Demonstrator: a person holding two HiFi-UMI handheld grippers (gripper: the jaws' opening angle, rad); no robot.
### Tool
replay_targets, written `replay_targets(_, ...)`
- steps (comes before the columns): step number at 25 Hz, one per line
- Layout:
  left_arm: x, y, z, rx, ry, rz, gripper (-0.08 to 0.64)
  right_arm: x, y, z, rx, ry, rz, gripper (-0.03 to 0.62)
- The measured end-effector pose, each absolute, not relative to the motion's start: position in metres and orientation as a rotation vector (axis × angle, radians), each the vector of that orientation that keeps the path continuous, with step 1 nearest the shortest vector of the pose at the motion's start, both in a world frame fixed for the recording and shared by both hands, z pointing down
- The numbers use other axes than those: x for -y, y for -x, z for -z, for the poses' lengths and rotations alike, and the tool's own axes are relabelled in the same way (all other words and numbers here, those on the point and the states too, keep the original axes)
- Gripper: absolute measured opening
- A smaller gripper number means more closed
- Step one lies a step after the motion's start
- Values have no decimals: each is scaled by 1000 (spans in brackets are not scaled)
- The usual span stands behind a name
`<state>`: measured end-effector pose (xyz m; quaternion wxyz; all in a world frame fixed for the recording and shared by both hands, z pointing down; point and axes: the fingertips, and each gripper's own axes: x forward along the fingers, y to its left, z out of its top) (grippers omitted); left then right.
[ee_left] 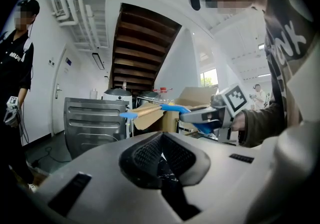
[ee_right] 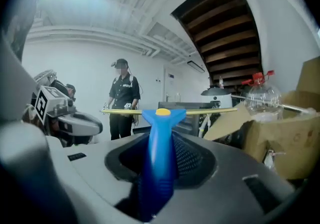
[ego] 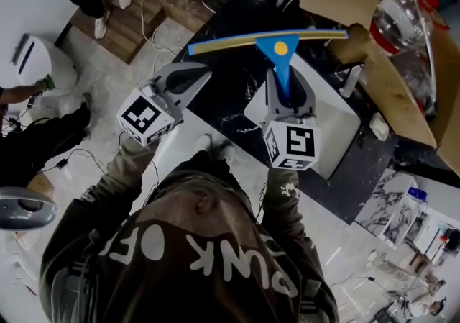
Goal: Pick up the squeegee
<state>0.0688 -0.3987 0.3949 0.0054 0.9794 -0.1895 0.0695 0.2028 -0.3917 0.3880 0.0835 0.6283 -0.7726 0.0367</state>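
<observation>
A: What's the left gripper [ego: 201,75] doing?

B: Nothing much. It's hanging off the left edge of the dark counter [ego: 230,109], jaws prob. pressed together w/ nothing btwn them. That view's dim, so he's not swearing to it.

A: And the squeegee [ego: 279,47]?

B: It's sitting mid-frame, blade running crosswise and roughly level, blue handle pointing back at the person. It's riding above the counter and touching nothing else.

A: Who's carrying it?

B: The right gripper [ego: 289,95]. It's clamping the blue handle, both jaws squeezing it low down, w/ the head and blade sticking out in front.

A: So how's the task looking?

B: The grab and lift are looking done. All that's remaining, by his reckoning, is keeping it steady. The cardboard box [ego: 402,91] at far right isn't getting in the way.
</observation>
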Motion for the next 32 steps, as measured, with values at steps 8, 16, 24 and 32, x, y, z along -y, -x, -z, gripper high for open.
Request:
replay_targets(8,396,-76,-382,579,-3088,-198,5,350,-187,-352,2434,-1826,69,143)
replay_targets(16,395,-80,-374,589,-3109,-178,5,342,-186,-360,2437,-1798,59,143)
replay_targets(24,389,-82,-372,586,-3113,-183,5,336,-188,-354,2445,-1819,72,143)
replay_targets(32,385,-86,-373,577,-3115,-188,5,333,-191,-355,2445,-1811,77,143)
